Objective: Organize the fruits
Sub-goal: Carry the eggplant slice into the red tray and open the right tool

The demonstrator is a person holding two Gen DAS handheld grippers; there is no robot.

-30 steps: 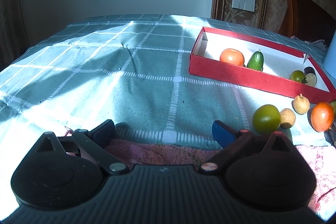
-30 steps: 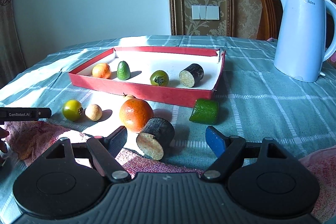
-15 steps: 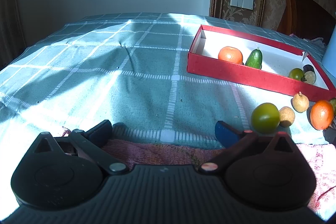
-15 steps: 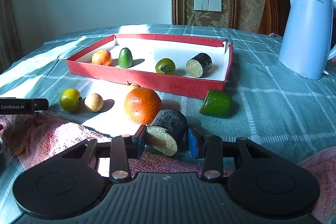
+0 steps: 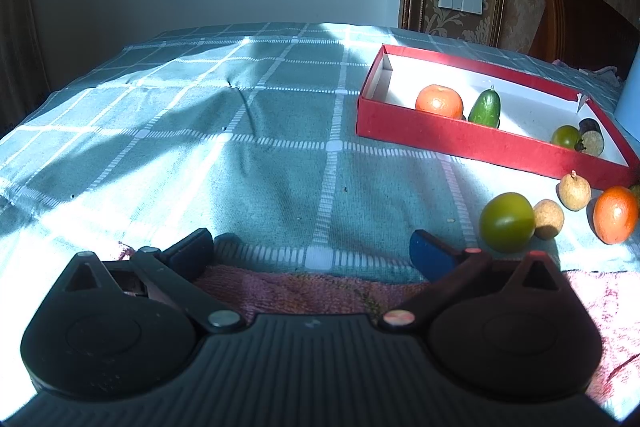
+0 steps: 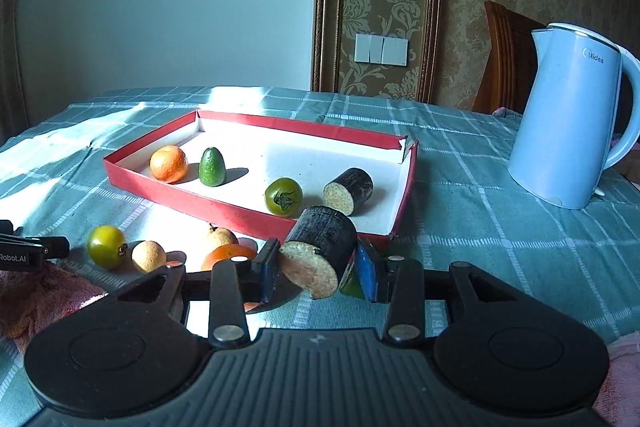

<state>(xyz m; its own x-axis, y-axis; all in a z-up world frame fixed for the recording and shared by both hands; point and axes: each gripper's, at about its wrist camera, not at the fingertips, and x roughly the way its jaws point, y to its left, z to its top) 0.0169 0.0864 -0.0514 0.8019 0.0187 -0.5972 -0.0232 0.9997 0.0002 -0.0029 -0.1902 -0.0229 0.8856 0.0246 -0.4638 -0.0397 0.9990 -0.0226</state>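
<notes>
My right gripper (image 6: 318,269) is shut on a dark cut eggplant piece (image 6: 320,251), lifted off the cloth in front of the red tray (image 6: 256,213). Inside the tray lie an orange (image 6: 169,163), a green avocado (image 6: 212,167), a green tomato (image 6: 283,197) and another eggplant piece (image 6: 350,190). Loose on the cloth are a green tomato (image 6: 106,246), a tan ball fruit (image 6: 149,256), a small pear (image 6: 219,237) and an orange (image 6: 228,255). My left gripper (image 5: 312,253) stands open over the cloth with nothing between its fingers, left of the green tomato (image 5: 507,222).
A light blue kettle (image 6: 572,131) stands at the right on the checked tablecloth (image 6: 480,227). A pink towel (image 5: 304,287) lies along the near edge. A green cucumber piece (image 6: 350,285) sits partly hidden behind the right finger. A wooden chair (image 6: 508,55) is behind the table.
My right gripper closed on the eggplant piece and lifted it off the cloth toward the tray. The left gripper stayed where it was, open.
</notes>
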